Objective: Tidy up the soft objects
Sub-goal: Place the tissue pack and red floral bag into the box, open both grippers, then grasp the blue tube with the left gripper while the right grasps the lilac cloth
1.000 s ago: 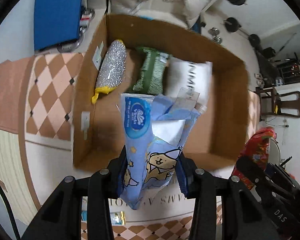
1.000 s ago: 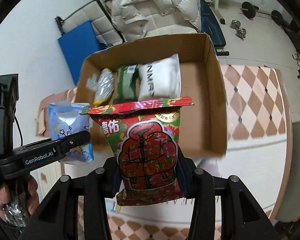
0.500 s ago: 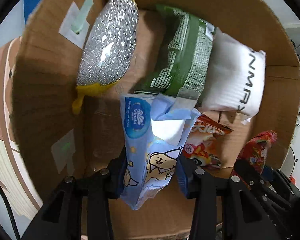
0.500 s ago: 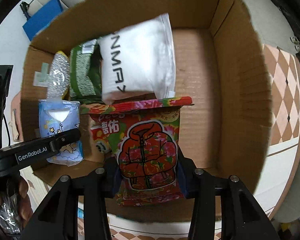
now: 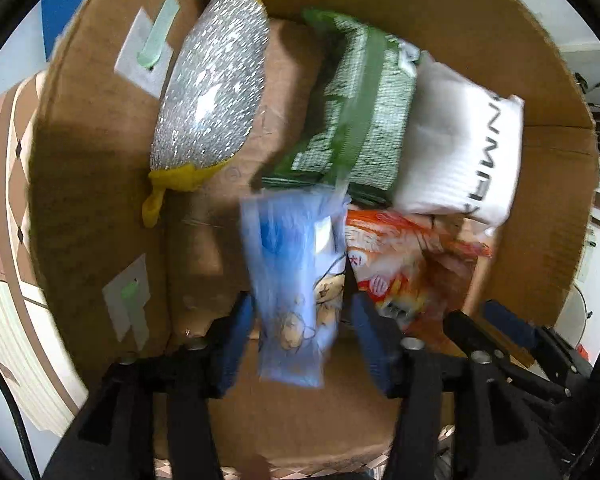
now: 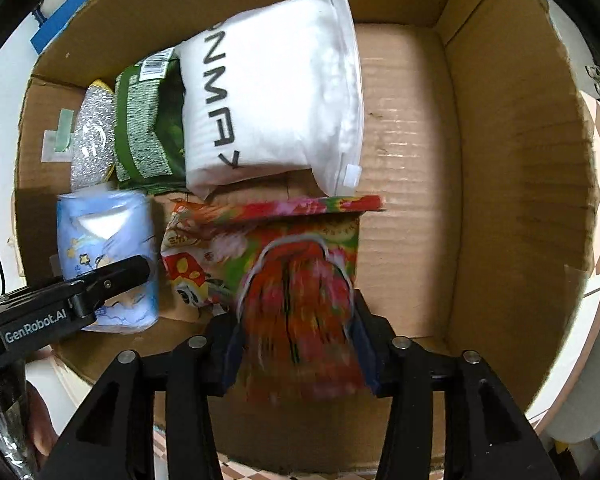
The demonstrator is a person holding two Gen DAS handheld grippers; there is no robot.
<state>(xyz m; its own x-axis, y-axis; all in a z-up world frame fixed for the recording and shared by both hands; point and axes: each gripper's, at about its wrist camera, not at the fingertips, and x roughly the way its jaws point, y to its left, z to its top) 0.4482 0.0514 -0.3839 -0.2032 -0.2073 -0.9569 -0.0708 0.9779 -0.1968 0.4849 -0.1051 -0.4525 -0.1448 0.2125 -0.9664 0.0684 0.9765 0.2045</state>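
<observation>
The left tongs [image 5: 300, 320] stand spread, their blue pads clear of the blurred tissue pack [image 5: 296, 292] between them, so it looks let go. The right tongs [image 6: 296, 332] likewise gape beside the red bag [image 6: 300, 300]. Both lie inside the box [image 6: 500, 160], below the tongs. Ahead sit a silver pad [image 5: 212, 100], green pack [image 5: 352, 120] and white pouch [image 6: 272, 96]. These goods seem light and squashy; grip them mid-body.

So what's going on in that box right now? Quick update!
Left gripper open around blue tissue pack. Right gripper open around red snack bag. Both inside cardboard box. Orange packet lies between.
</observation>
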